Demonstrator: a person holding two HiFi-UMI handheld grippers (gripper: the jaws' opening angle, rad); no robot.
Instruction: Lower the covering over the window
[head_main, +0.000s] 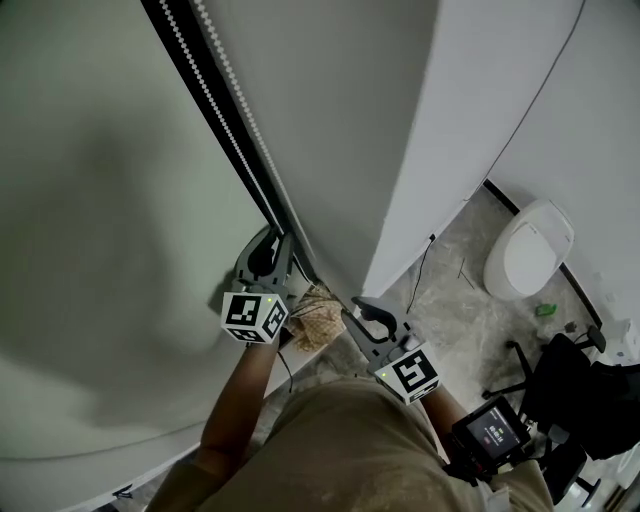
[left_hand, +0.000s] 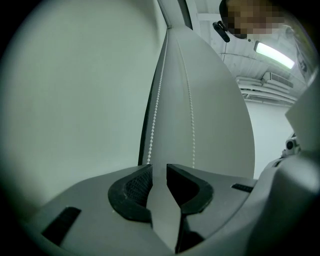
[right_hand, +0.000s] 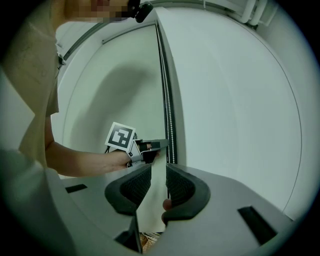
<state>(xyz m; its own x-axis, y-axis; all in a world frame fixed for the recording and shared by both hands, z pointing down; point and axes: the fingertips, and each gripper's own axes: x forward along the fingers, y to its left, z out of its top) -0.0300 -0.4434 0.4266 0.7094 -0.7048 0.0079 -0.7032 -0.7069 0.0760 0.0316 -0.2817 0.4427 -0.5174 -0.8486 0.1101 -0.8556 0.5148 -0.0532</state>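
The pale window covering (head_main: 100, 200) fills the left of the head view, edged by a black frame strip (head_main: 215, 110). A white bead chain (head_main: 225, 75) runs along that strip; in the left gripper view it shows as two strands (left_hand: 156, 107). My left gripper (head_main: 274, 248) is level at the strip. Its jaws (left_hand: 159, 172) stand slightly apart with nothing between them, and the chain hangs just beyond their tips. My right gripper (head_main: 358, 310) is lower and to the right, open (right_hand: 158, 175) and empty. It faces the chain (right_hand: 170, 120) and the left gripper (right_hand: 155, 145).
A white wall (head_main: 420, 90) meets the window frame at the right. Below on the marbled floor are a white toilet (head_main: 528, 245), a black office chair (head_main: 570, 385), a thin cable (head_main: 422, 268) and a woven tan thing (head_main: 318, 318). A small screen device (head_main: 492, 430) is at my waist.
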